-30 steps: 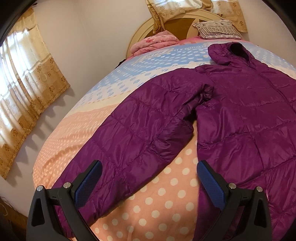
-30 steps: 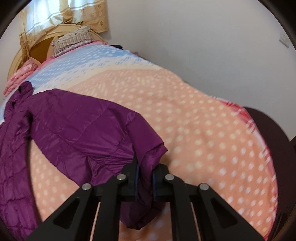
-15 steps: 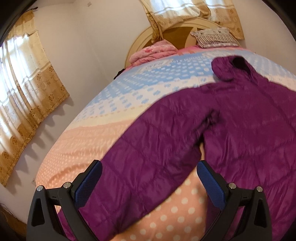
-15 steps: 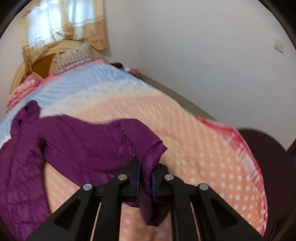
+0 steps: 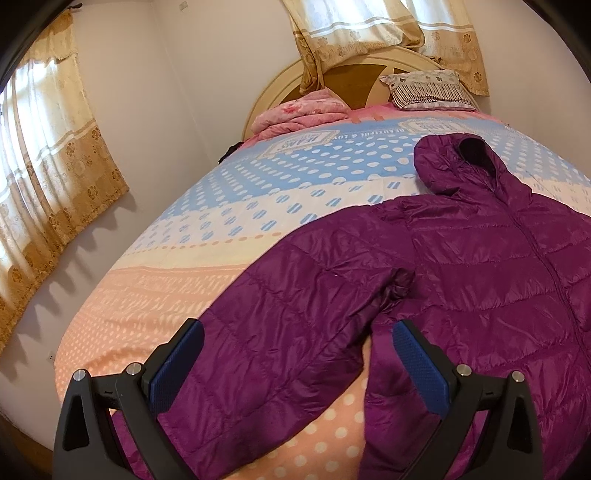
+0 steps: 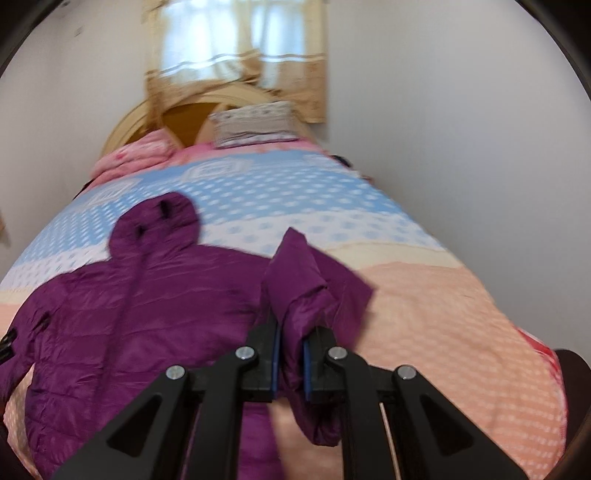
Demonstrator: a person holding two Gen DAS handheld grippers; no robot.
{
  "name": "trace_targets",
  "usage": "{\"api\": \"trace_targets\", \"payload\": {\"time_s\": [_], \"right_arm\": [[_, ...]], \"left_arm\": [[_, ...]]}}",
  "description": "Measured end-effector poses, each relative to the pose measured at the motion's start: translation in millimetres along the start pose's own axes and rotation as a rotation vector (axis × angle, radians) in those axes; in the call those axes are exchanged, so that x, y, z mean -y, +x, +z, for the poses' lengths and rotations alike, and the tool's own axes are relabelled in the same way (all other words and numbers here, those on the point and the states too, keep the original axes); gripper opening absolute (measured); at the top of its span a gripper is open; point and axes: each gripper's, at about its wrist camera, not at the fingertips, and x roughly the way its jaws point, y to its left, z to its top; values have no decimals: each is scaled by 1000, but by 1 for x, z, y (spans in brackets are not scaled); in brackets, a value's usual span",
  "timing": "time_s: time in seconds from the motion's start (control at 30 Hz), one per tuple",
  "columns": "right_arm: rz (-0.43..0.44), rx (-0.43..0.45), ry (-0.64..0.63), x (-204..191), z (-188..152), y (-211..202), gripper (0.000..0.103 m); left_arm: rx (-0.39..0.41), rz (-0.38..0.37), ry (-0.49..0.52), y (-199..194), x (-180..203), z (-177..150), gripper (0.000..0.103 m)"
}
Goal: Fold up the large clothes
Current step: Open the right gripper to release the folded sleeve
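A polka-dotted bedspread [image 5: 258, 206] covers the bed, peach at the near end, then cream, then blue toward the rounded wooden headboard [image 5: 354, 83]. Against that headboard sit a crumpled pink blanket [image 5: 299, 114] and, beside it, a striped pillow [image 5: 428, 90]. Gold patterned curtains [image 5: 48, 177] hang over the side window, and another pair [image 5: 384, 33] drapes above the headboard.

Bed [image 5: 229, 221] w/ dotted cover: purple jacket [image 5: 480, 273], pink blanket [image 5: 303, 114], pillow [image 5: 428, 90].
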Motion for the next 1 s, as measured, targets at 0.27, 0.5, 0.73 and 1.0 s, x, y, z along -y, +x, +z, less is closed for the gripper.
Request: {"api": "trace_targets", "payload": {"time_s": [0.27,0.5,0.73,1.0], "right_arm": [[86,-48,-129,-86,-32,47,11],[168,-89,-151,-116,-52,66,58],[278,-56,-171,-87,-56,16,79],[71,-56,27,38,-63,1,80]], "left_arm": [[-30,11,5,19,5,-7,102],[-42,21,9,23,8,-2,102],[-10,-11,-18,1,28,16,102],[31,-231,58,-48,127,35,102]]}}
